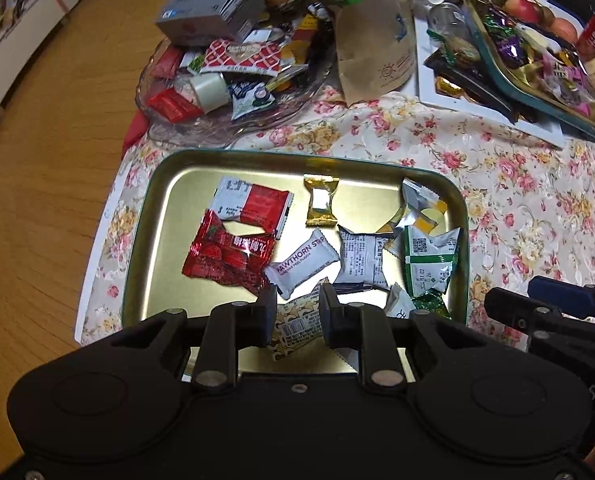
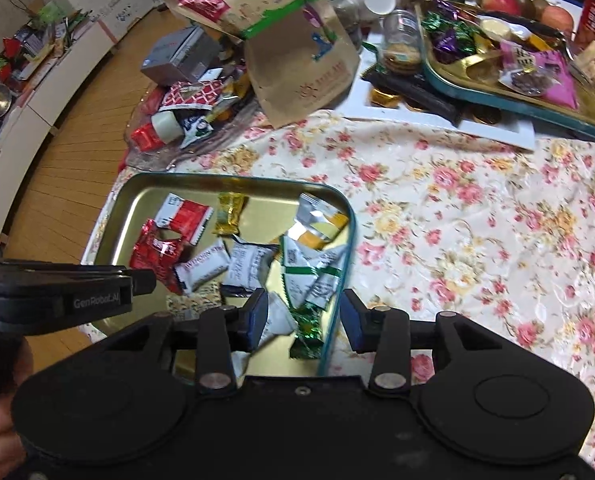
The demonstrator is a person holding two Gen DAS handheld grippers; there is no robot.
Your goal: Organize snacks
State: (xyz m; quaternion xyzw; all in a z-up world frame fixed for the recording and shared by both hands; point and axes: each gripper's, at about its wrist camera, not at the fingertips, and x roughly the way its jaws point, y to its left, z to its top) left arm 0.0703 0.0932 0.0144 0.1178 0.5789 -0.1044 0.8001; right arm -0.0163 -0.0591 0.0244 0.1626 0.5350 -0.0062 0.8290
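Observation:
A gold tin tray with a teal rim lies on the floral cloth and holds several wrapped snacks: a red strawberry packet, a white hawthorn bar, a gold candy and a green-and-white packet. My left gripper hangs over the tray's near edge, shut on a cream patterned packet. Over the tray's near right corner my right gripper stands open. A green foil candy and a white packet lie between its fingers, untouched by the pads.
A glass dish heaped with snacks, a grey box and a brown paper bag stand behind the tray. A second teal tray of candies sits far right on a white board. The table edge and wood floor are at left.

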